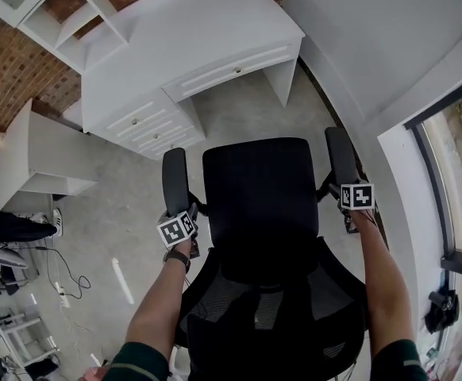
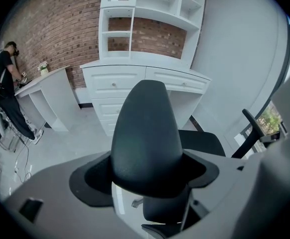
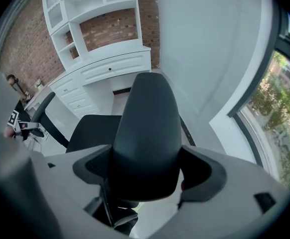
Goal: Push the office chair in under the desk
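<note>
The office chair (image 1: 260, 205) stood short of the desk (image 1: 207, 38). The left gripper (image 1: 182, 227) was clamped on the left armrest (image 1: 175, 179), the right gripper (image 1: 352, 206) on the right armrest (image 1: 340, 155). The push seemed in hand; next, 1 even shove toward the desk.

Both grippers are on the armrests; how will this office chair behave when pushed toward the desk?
The office chair probably rolls easily: the floor looks smooth and bare, though its wheels are hidden. It may swivel if pushed unevenly, since the left gripper clamps the left armrest and the right gripper the right armrest.
</note>
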A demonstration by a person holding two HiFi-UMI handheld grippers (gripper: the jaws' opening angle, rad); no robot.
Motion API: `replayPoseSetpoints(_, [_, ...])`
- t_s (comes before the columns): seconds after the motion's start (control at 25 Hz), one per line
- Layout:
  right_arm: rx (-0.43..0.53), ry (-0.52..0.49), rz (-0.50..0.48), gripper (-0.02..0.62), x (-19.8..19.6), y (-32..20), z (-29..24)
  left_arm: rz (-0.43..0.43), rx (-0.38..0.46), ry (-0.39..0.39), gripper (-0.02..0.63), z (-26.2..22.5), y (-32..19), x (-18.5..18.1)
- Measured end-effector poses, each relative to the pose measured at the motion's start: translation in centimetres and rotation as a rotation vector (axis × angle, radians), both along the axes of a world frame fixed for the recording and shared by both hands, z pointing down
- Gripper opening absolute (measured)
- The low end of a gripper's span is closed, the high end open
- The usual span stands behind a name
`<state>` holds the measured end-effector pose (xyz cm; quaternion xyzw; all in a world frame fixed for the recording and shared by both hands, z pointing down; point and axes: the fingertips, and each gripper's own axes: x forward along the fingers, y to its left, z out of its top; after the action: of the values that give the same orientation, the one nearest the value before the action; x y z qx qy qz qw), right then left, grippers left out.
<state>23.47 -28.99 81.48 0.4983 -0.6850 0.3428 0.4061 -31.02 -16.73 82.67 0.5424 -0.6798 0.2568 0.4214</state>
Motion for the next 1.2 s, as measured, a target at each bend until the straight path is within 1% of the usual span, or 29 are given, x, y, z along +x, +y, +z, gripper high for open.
replayPoseSetpoints(0.16, [-0.009,0.002,-0.026,0.373,0.4,-3.7,0.2,-0.031,0.002,-0.002,0.396,0.1,-2.0,0.9])
replayPoseSetpoints(0.32, [-0.015,0.006,-0.054,0.373,0.9,-8.1,0.0,-0.052,-0.019,0.009,0.396,-0.1,-4.6,1.8])
replayPoseSetpoints(0.4, [-0.013,0.004,-0.076,0.373,0.9,-9.9,0.0,-0.064,-0.012,0.009,0.397,-0.2,-5.3,2.1])
replayPoseSetpoints(0.52, [-0.008,0.006,-0.109,0.371,1.1,-12.8,0.0,-0.105,0.008,0.017,0.396,0.0,-5.8,3.3])
replayPoseSetpoints(0.64, [-0.002,0.015,-0.134,0.371,1.4,-15.4,0.0,-0.146,0.009,0.03,0.397,0.1,-6.2,4.5])
replayPoseSetpoints(0.76, [0.013,0.019,-0.128,0.371,1.5,-17.3,0.1,-0.16,0.008,0.032,0.396,0.1,-7.4,5.0])
replayPoseSetpoints(0.92, [0.036,0.019,-0.11,0.371,1.4,-19.2,0.3,-0.151,-0.001,0.042,0.397,0.2,-9.2,4.9])
replayPoseSetpoints(1.12, [0.026,0.024,-0.122,0.371,1.1,-22.4,0.4,-0.168,0.004,0.042,0.397,0.5,-11.7,4.9])
replayPoseSetpoints(1.2, [0.03,0.02,-0.126,0.371,0.6,-23.8,0.4,-0.168,0.022,0.036,0.397,0.4,-13.2,4.4])
